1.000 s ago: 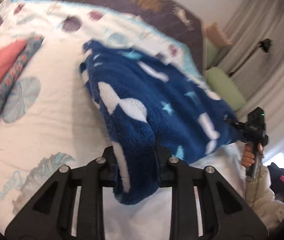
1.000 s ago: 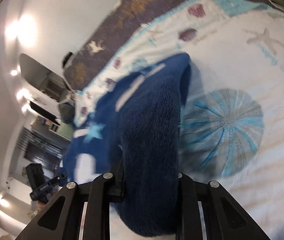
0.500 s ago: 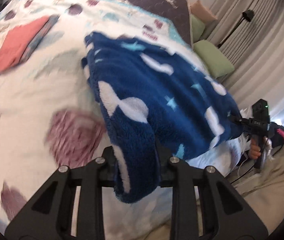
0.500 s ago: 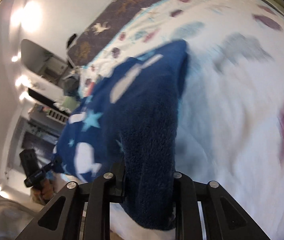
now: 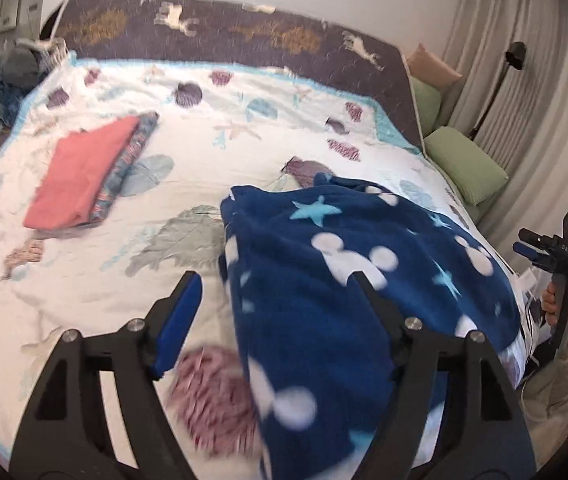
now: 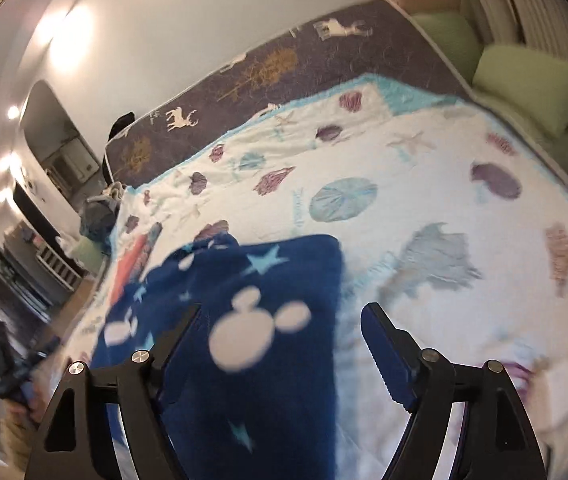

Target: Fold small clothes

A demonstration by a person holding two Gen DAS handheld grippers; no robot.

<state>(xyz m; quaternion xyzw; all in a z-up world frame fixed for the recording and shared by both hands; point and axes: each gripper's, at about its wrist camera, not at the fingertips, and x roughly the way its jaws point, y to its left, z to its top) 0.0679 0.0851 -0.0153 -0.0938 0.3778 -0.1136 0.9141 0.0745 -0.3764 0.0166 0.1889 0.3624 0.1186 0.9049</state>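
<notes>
Both grippers' jaws are opening, pads off the cloth: the left gripper point(image 5: 274, 288) and right gripper point(image 6: 280, 320) hover over the blue fleece point(image 5: 347, 288), which lies on the bedspread point(image 5: 212, 160) near the bed's edge. Farther back lies a folded pink garment point(image 5: 80, 172).

The fleece garment point(image 5: 347, 280) lies on the bed point(image 5: 212, 152), lower right of the left wrist frame. A folded stack point(image 5: 84, 172) lies on the bed at centre left, well apart. Pillows point(image 5: 467, 164) sit beside the bed at right.
</notes>
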